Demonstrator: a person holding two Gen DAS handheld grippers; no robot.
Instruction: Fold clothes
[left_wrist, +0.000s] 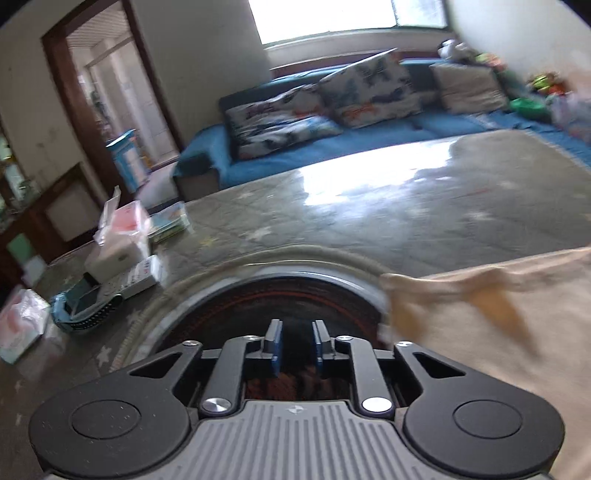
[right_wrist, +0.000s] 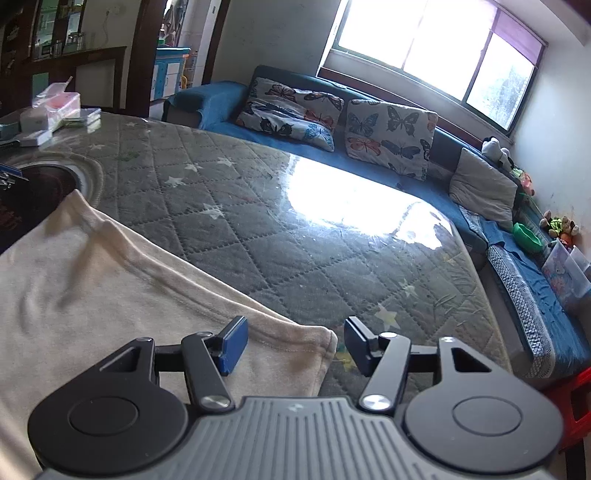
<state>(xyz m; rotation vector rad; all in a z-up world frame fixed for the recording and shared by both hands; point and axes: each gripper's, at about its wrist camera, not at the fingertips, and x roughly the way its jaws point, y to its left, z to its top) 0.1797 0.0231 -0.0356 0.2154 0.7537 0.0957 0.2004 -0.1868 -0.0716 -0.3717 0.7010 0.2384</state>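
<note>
One beige garment (right_wrist: 110, 280) lies spread on the near side of the tabletop (right_wrist: 295, 236), its stitched hem running diagonally and ending in a rounded corner just in front of the right tongs (right_wrist: 295, 343). Those tongs stand wide open, empty, with the left blue pad over the cloth and the right pad over the bare quilted cover beside the corner. The left tongs (left_wrist: 296, 345) are narrowly parted with nothing between the pads, hovering over a dark round recess (left_wrist: 273, 306) ringed by a pale rim in the tabletop; the garment's far edge (left_wrist: 480, 295) reaches in from the right, just beside that recess. A grey-green quilted cover with pale stars lies under a glossy sheet that throws back a strong glare from the window (right_wrist: 436, 48). Beyond the cloth the surface is bare across to its curved far edge. Boxes and packets (left_wrist: 122, 251) crowd the left end, sharpest in the left view though it is blurred. A blue sofa (right_wrist: 332, 147) with butterfly cushions (right_wrist: 391, 136) runs along the far side; only the right view shows soft toys (right_wrist: 557, 225) and a green bowl (right_wrist: 528, 236) at its end clearly. A dark-framed doorway (left_wrist: 107, 92) opens at left.
</note>
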